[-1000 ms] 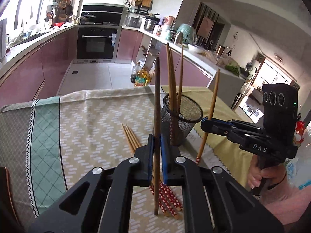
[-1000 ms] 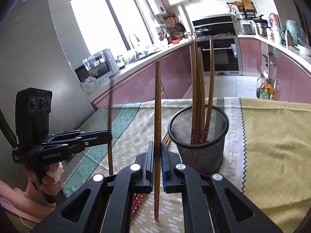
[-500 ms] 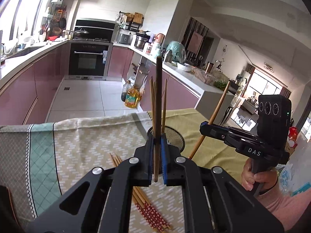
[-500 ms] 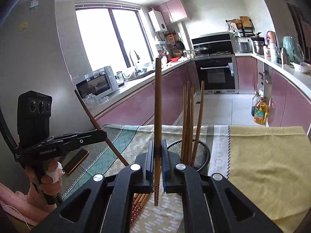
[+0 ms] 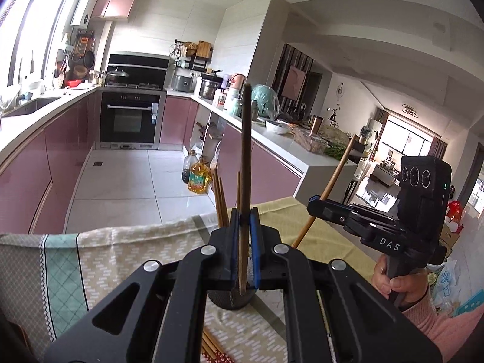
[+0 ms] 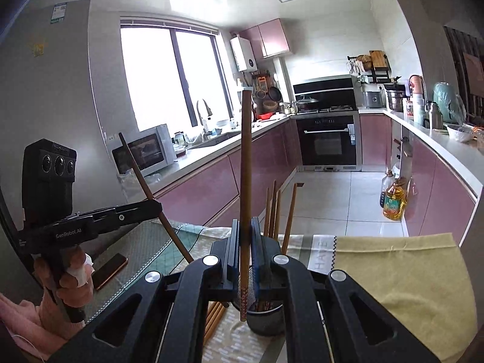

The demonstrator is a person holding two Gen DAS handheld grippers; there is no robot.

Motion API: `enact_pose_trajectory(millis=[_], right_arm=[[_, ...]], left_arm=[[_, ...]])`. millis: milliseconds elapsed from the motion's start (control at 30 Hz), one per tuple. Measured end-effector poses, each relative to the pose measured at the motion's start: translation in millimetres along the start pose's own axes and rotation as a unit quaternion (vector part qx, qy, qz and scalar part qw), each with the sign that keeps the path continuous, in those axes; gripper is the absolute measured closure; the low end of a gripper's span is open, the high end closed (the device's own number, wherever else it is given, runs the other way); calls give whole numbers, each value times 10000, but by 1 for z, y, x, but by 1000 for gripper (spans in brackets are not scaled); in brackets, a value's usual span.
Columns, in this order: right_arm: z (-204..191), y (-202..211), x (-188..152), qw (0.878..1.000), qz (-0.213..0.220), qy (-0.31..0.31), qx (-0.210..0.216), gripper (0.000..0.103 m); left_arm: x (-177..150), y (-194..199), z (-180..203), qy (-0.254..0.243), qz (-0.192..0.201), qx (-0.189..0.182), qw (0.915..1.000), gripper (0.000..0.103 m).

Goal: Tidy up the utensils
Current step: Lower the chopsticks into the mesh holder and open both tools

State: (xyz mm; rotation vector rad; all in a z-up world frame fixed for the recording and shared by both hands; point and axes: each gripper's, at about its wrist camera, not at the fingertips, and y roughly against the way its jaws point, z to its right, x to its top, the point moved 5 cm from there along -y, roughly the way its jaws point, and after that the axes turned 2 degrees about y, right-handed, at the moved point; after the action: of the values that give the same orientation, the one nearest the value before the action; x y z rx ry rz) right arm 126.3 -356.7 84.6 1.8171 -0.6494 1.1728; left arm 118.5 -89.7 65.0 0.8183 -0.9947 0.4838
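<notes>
Both grippers have risen since the earlier frames: the table sits lower in each wrist view, more kitchen and ceiling shows, and the mesh holder now lies low behind the jaws instead of out in front.

Left gripper [image 5: 243,243]: jaws clenched on one dark chopstick [image 5: 245,163], held upright, its lower tip hanging over the holder [image 5: 230,298]. Seen from the right wrist cam, that same stick [image 6: 145,187] leans across the view, clamped at the jaw tips of the left gripper [image 6: 155,204]; my left hand [image 6: 69,278] wraps the handle, w/ a white wrap on one finger.

Right gripper [image 6: 243,243]: jaws clenched on a second chopstick [image 6: 245,163], upright, red-patterned end down, tip just beside the holder rim [image 6: 263,317]. From the left wrist cam this stick [image 5: 328,187] tilts, gripped near its lower part by the right gripper [image 5: 311,208]; my right hand [image 5: 399,284] is on the handle, pink sleeve below.

Holder contents: several chopsticks [image 6: 273,208] stand inside, tops fanned apart. Exact count cannot be told.

Loose chopsticks [image 6: 214,317] lie flat on the patterned cloth [image 5: 121,251] beside the holder, mostly hidden by the gripper body. A yellow cloth [image 6: 408,275] covers the table's right part. A phone [image 6: 110,269] lies on the table near my left hand.
</notes>
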Motion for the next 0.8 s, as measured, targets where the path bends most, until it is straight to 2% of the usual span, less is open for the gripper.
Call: enact_pose_trajectory(millis=[300, 400, 567, 800], right_arm=[[7, -14, 9, 9998, 9, 78, -168, 97], [10, -23, 4, 9997, -84, 83, -224, 97], [14, -36, -4, 9992, -281, 50, -266, 97], [14, -48, -18, 9977, -616, 60, -283, 97]], left_arm=[[14, -17, 9, -82, 8, 114, 9999, 95], [11, -26, 8, -143, -59, 280, 9995, 95], [1, -44, 9, -327, -316, 502, 9977, 95], [-14, -64, 4, -462, -746, 533, 9947, 95]])
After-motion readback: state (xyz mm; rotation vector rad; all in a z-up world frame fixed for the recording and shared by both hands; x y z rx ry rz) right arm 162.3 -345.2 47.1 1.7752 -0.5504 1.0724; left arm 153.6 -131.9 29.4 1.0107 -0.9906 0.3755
